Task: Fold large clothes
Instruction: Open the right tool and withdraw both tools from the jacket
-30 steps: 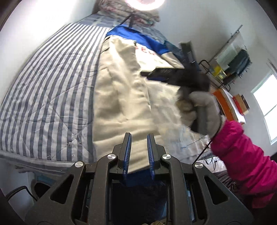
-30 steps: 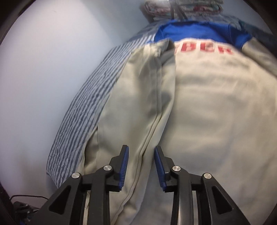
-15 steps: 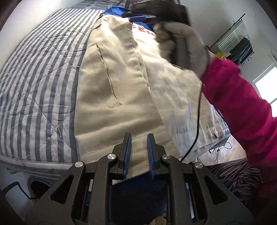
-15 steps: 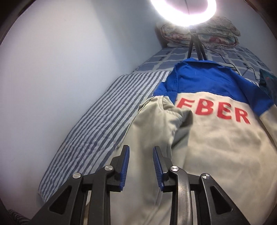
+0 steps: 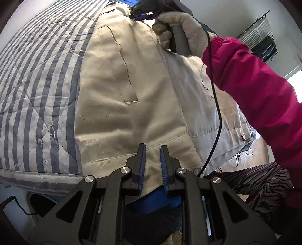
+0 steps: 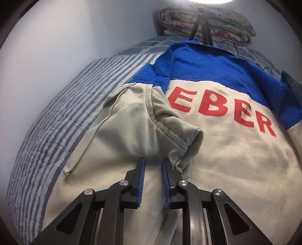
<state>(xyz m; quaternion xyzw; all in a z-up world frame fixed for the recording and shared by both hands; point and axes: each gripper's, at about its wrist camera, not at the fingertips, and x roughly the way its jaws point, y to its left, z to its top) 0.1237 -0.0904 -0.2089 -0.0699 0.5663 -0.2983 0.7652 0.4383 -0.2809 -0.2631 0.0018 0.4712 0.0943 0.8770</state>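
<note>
A beige and blue jacket [image 6: 217,150] with red letters lies back-up on a striped bed. Its left side is folded over the body; the folded panel with a pocket seam shows in the left wrist view [image 5: 120,98]. My left gripper [image 5: 152,150] hovers at the jacket's bottom hem near the bed edge, jaws a little apart with cloth behind them, holding nothing. My right gripper [image 6: 152,163] sits low over the folded sleeve [image 6: 151,128], jaws a little apart; it also shows in the left wrist view [image 5: 143,15], held by a gloved hand.
The striped quilt [image 5: 37,75] covers the bed, with its edge [image 5: 37,177] at the near left. Folded bedding [image 6: 205,20] and a ring light stand [image 6: 202,28] are at the far end by the wall. A clothes rack [image 5: 264,41] stands at the right.
My right gripper has moved up along the jacket to the folded sleeve and dropped lower. My left gripper has moved closer to the hem.
</note>
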